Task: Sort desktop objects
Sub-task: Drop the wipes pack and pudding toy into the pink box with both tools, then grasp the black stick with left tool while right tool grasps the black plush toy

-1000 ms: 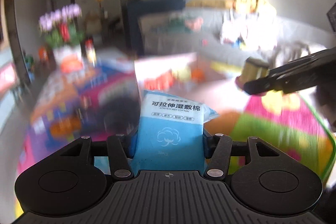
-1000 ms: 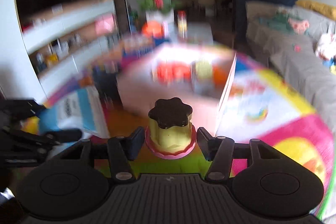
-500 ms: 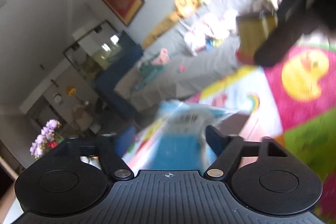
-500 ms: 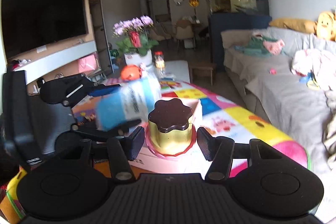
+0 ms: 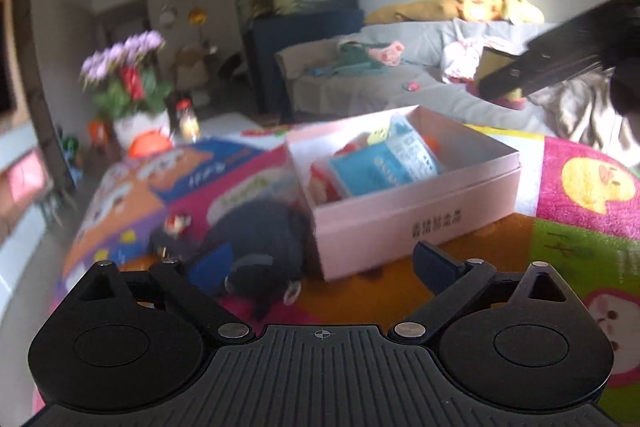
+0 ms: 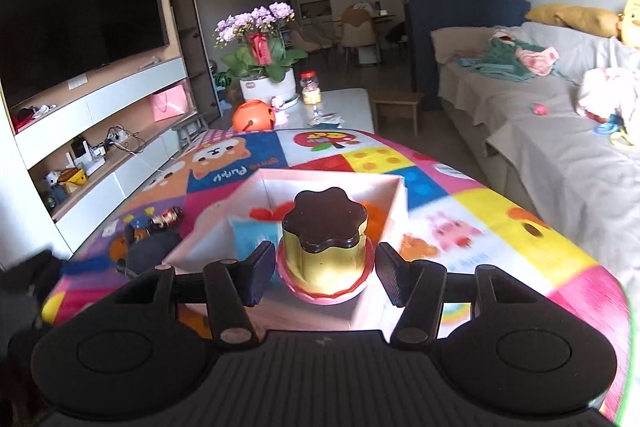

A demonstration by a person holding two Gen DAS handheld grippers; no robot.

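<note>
A pink box (image 5: pixel 404 223) stands on the colourful table mat; a blue cotton-pad packet (image 5: pixel 380 167) lies inside it among other small items. My left gripper (image 5: pixel 308 267) is open and empty, in front of the box. My right gripper (image 6: pixel 326 267) holds a gold pudding-shaped toy with a brown top (image 6: pixel 325 239) above the box (image 6: pixel 384 195); its pads stand close on both sides of the toy. In the left wrist view the right gripper (image 5: pixel 540 67) and toy (image 5: pixel 494 65) appear at upper right.
A dark bag or pouch (image 5: pixel 256 243) lies left of the box, with a small toy (image 6: pixel 166 218) beside it. An orange ball (image 6: pixel 254 115), a flower pot (image 6: pixel 266 89) and a jar (image 6: pixel 311 91) stand at the table's far end. A sofa (image 6: pixel 552 131) runs along the right.
My left gripper has let go of the blue packet, which now lies in the pink box, and has opened. My right gripper has moved over the box with the toy.
</note>
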